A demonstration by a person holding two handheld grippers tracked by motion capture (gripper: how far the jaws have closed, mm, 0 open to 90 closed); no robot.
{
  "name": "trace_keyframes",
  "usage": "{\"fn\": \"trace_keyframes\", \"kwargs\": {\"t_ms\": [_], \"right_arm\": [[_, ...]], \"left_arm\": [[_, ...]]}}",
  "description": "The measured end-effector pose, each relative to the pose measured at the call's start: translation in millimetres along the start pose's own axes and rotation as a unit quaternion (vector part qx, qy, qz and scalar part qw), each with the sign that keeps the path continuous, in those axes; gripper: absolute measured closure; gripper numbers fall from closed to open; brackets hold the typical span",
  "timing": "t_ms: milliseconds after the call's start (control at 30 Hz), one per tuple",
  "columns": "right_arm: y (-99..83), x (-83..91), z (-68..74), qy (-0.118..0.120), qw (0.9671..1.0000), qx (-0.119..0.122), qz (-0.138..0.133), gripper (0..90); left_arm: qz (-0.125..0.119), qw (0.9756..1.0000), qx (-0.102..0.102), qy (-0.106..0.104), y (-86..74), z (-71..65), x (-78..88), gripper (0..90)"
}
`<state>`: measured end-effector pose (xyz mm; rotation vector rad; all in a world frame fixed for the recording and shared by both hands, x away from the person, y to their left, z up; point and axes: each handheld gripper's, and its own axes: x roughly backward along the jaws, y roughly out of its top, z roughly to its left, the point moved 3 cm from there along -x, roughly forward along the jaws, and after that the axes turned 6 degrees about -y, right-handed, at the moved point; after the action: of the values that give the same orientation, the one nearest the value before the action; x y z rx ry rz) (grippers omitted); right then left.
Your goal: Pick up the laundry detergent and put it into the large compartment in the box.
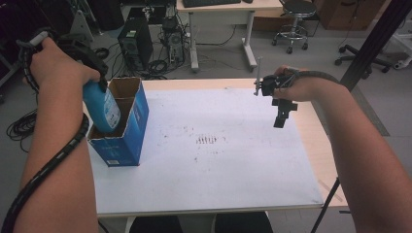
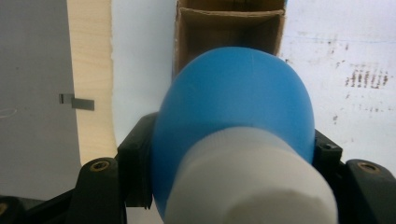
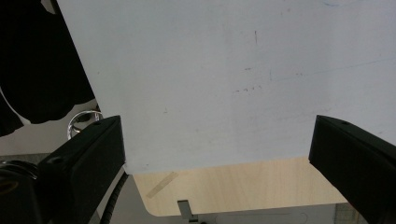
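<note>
Above a white-topped surface (image 1: 218, 165), we see the left claw (image 1: 99, 80) clenched on a blue bottle (image 1: 102, 107), gripping it just below its white cap (image 2: 252, 182), while the bottle's lower end dips into the near compartment of an open blue box (image 1: 128, 128). The box stands upright near the surface's left edge, its cardboard divider (image 2: 229, 14) splitting it into two cells. In the left claw view the bottle's rounded shoulder sits squeezed between the two black jaws, the box's brown inside straight ahead of it.

The right claw (image 1: 282, 114) hangs released over the far right of the surface, jaws wide apart with nothing between them and well apart from the box.

We judge the risk lies with the box: nothing steadies it, and it sits close to the surface's edge. If the tilted bottle catches the divider or a wall on its way down, we expect the light carton could tip or slide toward that edge. The grip is also high, near the cap, so the smooth bottle could swing or slip between the jaws. Letting go before the bottle's base is seated could drop it hard and knock the box over
</note>
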<state>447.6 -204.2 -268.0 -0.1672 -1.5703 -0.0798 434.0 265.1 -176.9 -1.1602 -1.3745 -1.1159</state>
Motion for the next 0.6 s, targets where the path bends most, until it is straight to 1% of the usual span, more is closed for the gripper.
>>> {"fn": "trace_keyframes", "kwargs": {"t_ms": [233, 600], "right_arm": [[-1.5, -0.2, 0.3, 0.001, 1.0000, -0.001, -0.001, 3.4], [-5.3, -5.4, -0.5, 0.005, 1.0000, -0.005, -0.001, 3.5]], "left_arm": [[0.009, 1.0000, 0.000, -0.004, 2.9, -0.6, -17.1, 36.3], [0.011, 0.9999, -0.003, -0.001, 6.0, -1.2, -39.2, 36.3]]}}
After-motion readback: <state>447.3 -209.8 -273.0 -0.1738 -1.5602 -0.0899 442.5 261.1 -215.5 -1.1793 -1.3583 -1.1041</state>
